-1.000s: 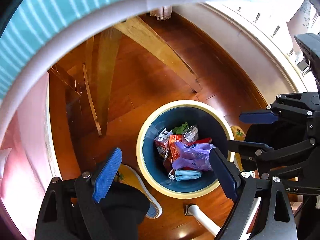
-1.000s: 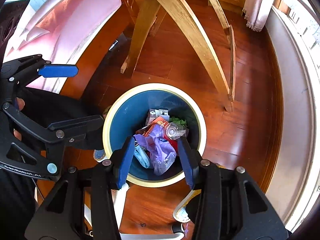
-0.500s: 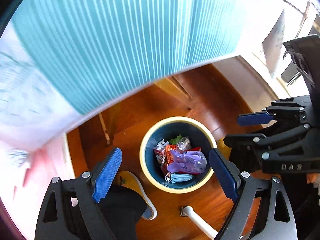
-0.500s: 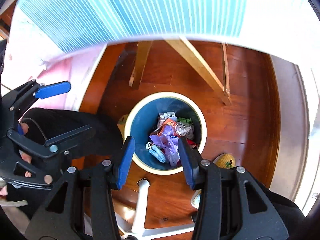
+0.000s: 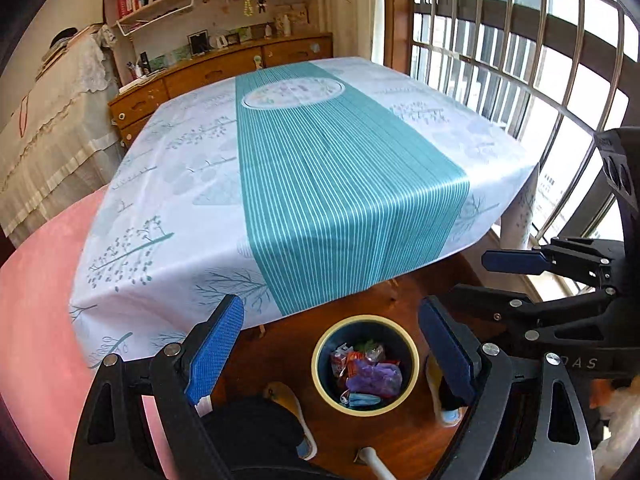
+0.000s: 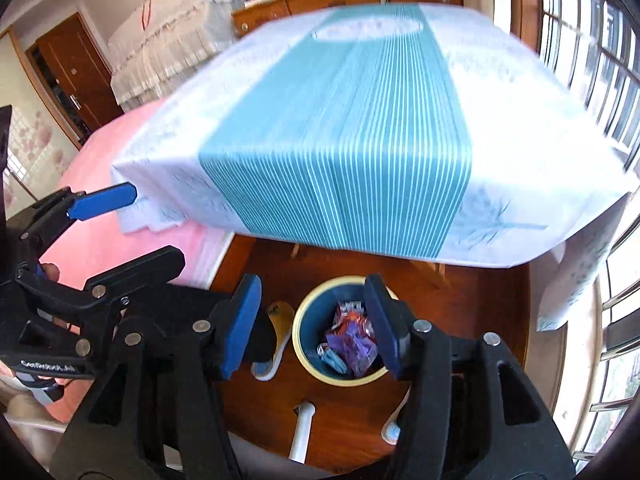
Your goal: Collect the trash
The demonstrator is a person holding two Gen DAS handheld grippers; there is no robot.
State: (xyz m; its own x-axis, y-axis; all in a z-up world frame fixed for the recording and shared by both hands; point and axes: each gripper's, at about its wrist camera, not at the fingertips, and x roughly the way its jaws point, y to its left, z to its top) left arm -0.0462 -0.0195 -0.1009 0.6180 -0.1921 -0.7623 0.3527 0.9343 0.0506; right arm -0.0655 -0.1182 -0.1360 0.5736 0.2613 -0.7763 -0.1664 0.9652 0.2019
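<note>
Grippers have both pulled way up compared to a second ago: back then each camera was staring almost straight down into the bin from under the desk edge, and now the whole top of the desk with its teal-striped cloth fills both views, with the bin small down on the wood floor. My read is the dropping-in part is over and the person is straightening up to scan for more trash, and honestly I can't spot any on the cloth from here. Going left to right in the left wrist view: pink bedspread at the far left, then the left gripper with its jaws spread wide and nothing between them, a slipper on the floor just beside the bin, then the bin itself, and on the far right the right gripper hanging near the barred window. The right wrist view shows that one also parted and empty, a bit narrower gap, and that frame is motion-blurred. The bin is dark blue inside with a cream rim, sitting on the floor in front of the desk, holding a purple crinkly bag, a red-orange wrapper, a small carton and a light blue face mask, all well below the rim.
</note>
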